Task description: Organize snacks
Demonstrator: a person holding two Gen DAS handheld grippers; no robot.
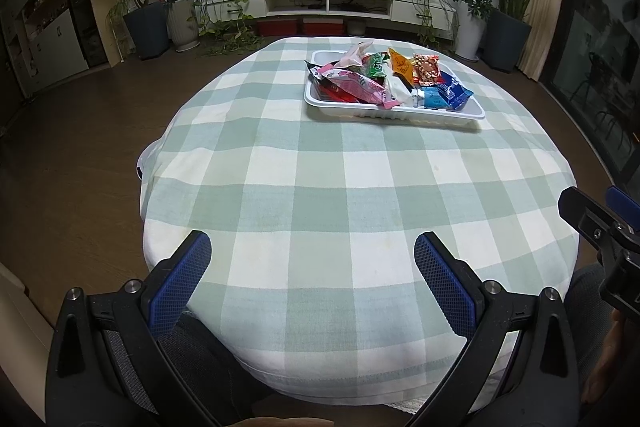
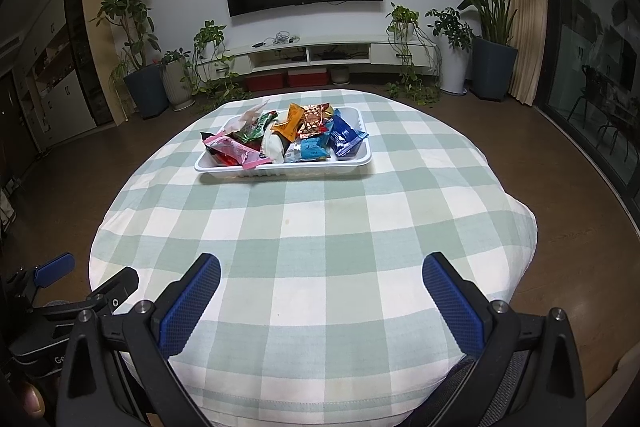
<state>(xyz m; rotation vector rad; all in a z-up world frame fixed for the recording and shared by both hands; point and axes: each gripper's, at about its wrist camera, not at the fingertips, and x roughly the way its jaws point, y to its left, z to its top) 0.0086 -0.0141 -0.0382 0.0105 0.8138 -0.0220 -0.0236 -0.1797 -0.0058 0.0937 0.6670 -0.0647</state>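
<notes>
Checked tablecloth [image 1: 320,187], snack-filled tray [image 1: 460,114], both grippers [image 1: 312,263] [image 2: 320,285] wide apart.

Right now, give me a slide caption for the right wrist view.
Open right gripper faces a white tray heaped with snack packets on a checked tablecloth.

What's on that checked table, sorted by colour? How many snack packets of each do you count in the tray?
Counting only packets that show clearly in the white tray; some may be hidden underneath.
Pink packet: 1
Green packet: 1
Orange packet: 1
Red-gold packet: 1
Dark blue packet: 1
Light blue packet: 1
White packet: 1
Total: 7 visible
</notes>
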